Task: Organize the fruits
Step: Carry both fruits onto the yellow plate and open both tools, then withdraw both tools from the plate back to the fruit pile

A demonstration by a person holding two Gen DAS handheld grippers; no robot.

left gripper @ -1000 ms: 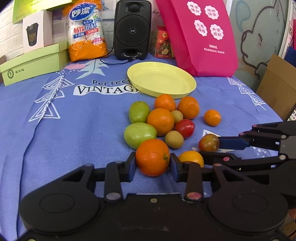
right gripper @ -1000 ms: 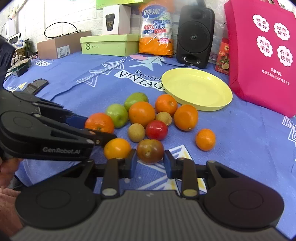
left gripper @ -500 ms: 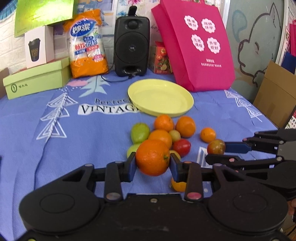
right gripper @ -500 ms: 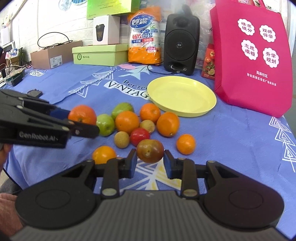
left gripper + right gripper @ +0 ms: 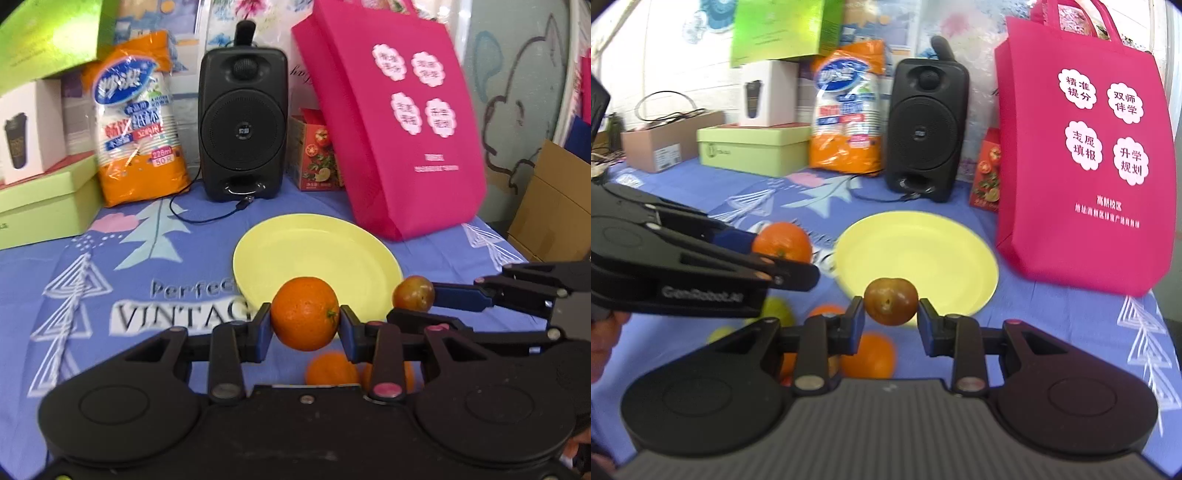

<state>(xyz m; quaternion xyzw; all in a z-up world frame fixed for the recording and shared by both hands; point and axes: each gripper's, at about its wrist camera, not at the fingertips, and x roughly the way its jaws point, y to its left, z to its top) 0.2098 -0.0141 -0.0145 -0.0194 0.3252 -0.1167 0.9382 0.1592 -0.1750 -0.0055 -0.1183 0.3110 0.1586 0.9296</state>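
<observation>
Your left gripper (image 5: 783, 254) bore "GenRobot.AI" on its side. The blue tablecloth (image 5: 110, 295) read "Perfec" above "VINTAG", both cut off. The orange cup package (image 5: 138, 136) showed "228ml" and "50". The pink bag (image 5: 1086, 147) carried Chinese characters you could read.

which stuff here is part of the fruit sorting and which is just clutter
Part of the job:
- orange in the left gripper
- dark tomato in the right gripper
- yellow plate
- loose fruit on the cloth

Just lying about:
- black speaker
- pink bag
- paper cup pack
- green box
</observation>
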